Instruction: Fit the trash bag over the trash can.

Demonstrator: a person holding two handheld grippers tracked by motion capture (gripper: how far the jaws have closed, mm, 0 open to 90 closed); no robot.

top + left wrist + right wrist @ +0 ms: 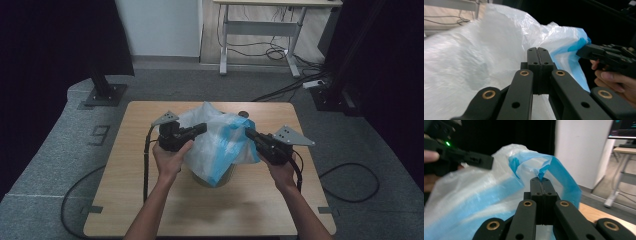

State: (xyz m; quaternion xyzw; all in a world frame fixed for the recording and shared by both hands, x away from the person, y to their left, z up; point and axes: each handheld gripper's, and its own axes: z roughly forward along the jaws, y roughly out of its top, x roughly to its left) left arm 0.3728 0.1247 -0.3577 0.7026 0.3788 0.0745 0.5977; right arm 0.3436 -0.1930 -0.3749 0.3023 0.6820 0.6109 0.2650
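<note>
A thin white plastic bag [212, 142] with a blue band [231, 150] stands bunched up over a round container [220, 181] at the middle of the wooden table [150, 200]. My left gripper [202, 128] is shut on the bag's left upper edge. In the left gripper view its jaws [538, 49] press together on white film [474, 62]. My right gripper [247, 132] is shut on the bag's right edge. The right gripper view shows its closed tip [541, 179] pinching the blue band [564, 177]. Both hands hold the bag's rim up and apart.
A small dark round mark [243, 114] lies on the table behind the bag. Beyond the table are a black stand base [105, 95], a desk frame [260, 30] and loose cables [350, 180] on the grey carpet. Gripper cables trail off the table's front.
</note>
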